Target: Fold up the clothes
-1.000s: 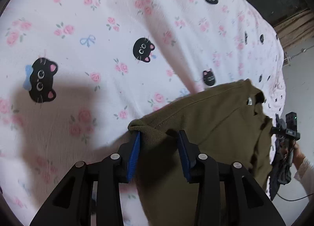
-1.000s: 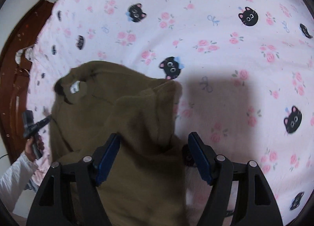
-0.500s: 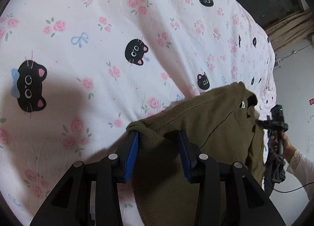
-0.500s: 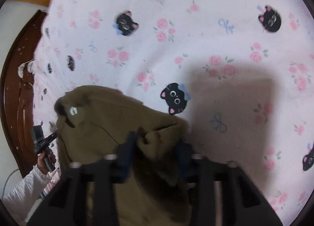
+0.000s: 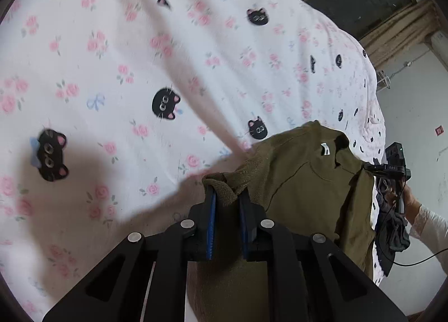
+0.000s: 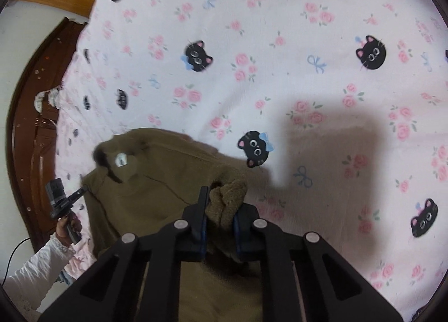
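Change: both sets of jaws have just been closing — each now pinches bunched fleece that earlier sat loosely between wider pads.
Left gripper (image 5: 226,204): narrow, clamped on a hem corner of the olive sweater (image 5: 302,182).
Right gripper (image 6: 219,210): narrow, gripping the other corner — probably to lift the hem for folding.
Sweater: near the bed (image 5: 117,75) edge.
Hidden: lower body, sleeves.

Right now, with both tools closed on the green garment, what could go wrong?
1. Each tool, left tool and right tool, pinches only a small bunch of the olive garment near its edge; it may slip out when lifted.
2. The rest hangs crumpled, so the fold may come out uneven.
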A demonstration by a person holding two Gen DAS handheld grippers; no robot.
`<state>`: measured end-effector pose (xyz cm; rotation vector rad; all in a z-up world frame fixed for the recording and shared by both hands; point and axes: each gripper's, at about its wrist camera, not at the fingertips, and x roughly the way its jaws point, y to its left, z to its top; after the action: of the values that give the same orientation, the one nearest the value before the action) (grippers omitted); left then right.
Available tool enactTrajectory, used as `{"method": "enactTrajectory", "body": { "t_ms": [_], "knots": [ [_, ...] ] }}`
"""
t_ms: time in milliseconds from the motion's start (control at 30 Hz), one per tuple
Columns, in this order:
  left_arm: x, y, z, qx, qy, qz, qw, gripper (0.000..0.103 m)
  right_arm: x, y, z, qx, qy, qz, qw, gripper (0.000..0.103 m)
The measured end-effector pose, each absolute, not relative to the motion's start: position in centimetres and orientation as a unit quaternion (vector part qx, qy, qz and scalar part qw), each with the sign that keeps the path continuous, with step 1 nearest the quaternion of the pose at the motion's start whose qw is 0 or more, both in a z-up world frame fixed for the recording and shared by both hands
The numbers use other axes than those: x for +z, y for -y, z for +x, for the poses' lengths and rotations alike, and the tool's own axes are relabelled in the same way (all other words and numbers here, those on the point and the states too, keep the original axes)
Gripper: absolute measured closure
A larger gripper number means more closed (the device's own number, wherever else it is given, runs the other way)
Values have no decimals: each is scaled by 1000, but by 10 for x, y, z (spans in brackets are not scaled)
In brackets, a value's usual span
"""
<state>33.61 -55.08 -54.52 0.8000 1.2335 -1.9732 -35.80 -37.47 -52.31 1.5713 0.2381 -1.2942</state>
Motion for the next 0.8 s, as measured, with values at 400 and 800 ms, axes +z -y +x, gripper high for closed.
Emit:
{"method": "enactTrajectory", "body": {
  "t_ms": [400, 800],
  "knots": [
    [-498, 524, 340, -771, -432, 300, 360, 91, -479, 353, -349, -548, -91, 629, 544, 89],
    [-435, 477, 332, -795, -412, 271, 353, 91, -426, 335, -327, -548, -87, 596, 581, 89]
  ]
}}
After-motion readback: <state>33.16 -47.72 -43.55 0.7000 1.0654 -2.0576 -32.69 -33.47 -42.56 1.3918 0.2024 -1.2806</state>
